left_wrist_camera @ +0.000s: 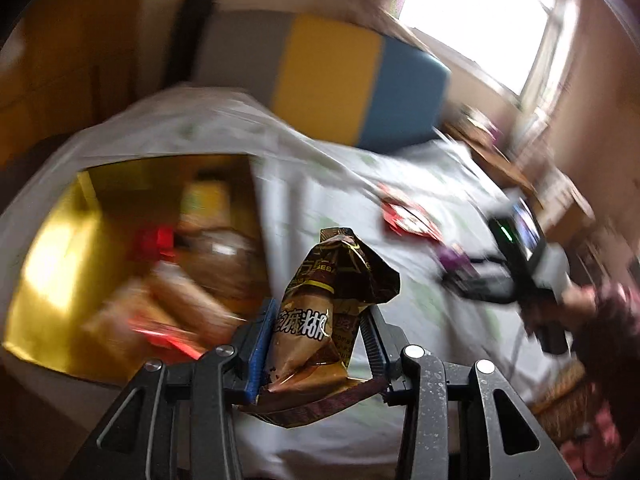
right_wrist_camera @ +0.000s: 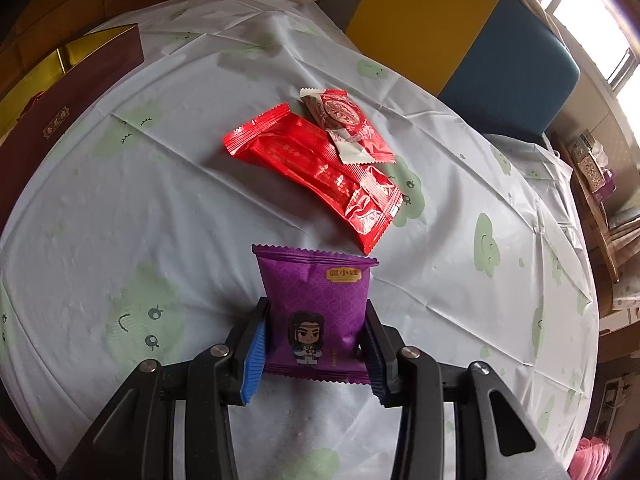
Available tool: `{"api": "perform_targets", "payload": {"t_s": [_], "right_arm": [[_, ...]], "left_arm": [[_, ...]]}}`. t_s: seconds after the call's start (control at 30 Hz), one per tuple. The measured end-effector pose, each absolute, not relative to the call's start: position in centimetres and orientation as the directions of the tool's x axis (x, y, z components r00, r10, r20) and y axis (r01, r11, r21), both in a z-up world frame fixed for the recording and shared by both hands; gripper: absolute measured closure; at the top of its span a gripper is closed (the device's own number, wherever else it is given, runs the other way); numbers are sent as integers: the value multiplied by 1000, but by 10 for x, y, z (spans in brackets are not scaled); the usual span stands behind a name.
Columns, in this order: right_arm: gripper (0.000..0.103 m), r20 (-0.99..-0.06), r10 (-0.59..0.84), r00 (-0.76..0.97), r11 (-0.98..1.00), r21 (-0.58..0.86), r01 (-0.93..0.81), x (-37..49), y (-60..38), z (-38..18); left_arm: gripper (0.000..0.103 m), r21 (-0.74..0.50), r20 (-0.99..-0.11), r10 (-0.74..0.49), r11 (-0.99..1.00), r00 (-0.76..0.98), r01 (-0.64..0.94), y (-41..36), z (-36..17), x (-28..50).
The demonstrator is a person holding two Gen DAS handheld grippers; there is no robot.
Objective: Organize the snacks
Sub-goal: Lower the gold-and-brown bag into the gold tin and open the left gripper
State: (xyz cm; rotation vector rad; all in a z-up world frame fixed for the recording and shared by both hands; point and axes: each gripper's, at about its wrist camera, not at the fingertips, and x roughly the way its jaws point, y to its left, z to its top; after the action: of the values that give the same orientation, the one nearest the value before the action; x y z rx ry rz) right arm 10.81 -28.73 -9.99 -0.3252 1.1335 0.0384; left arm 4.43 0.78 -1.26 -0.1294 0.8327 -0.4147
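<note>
- Surface: a round table [right_wrist_camera: 120, 208] covered by a pale cloth printed with green cloud faces. A chair back [right_wrist_camera: 460, 28] with grey, yellow and blue panels stands behind the far edge; a bright window [left_wrist_camera: 476, 12] is at the far right.
- Box: an open box [left_wrist_camera: 52, 248] with a gold lining sits at the left edge of the table. In the right wrist view its dark red outer wall [right_wrist_camera: 68, 96] carries a small gold label. Several snack packs lie inside; they are blurred and cannot be told apart.
- Left gripper [left_wrist_camera: 316, 332]: the fingers pinch a brown-and-gold snack packet [left_wrist_camera: 320, 308], held upright with its crumpled top pointing away from the camera. The packet is in the air just beside the right wall of the box, over the cloth.
- Right gripper [right_wrist_camera: 316, 336]: the fingers pinch a purple snack packet [right_wrist_camera: 316, 308] by both side edges. A cartoon figure is printed on its face. The packet is near the near edge of the table.
- Loose snacks: a long red packet [right_wrist_camera: 320, 176] lies near the table centre. A smaller red-and-white packet [right_wrist_camera: 344, 124] overlaps its far end.
- In the left wrist view the right gripper [left_wrist_camera: 472, 276], blurred, is at the right side of the table, held by a hand [left_wrist_camera: 580, 300].
</note>
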Motion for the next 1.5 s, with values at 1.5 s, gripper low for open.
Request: {"api": "perform_targets", "payload": {"t_s": [1.5], "right_arm": [[61,-872,-195,449,915,-326,-237,104,-276,-99]], "left_arm": [[64,-243,-862,-103,943,496,-227,134,-73,170]]}}
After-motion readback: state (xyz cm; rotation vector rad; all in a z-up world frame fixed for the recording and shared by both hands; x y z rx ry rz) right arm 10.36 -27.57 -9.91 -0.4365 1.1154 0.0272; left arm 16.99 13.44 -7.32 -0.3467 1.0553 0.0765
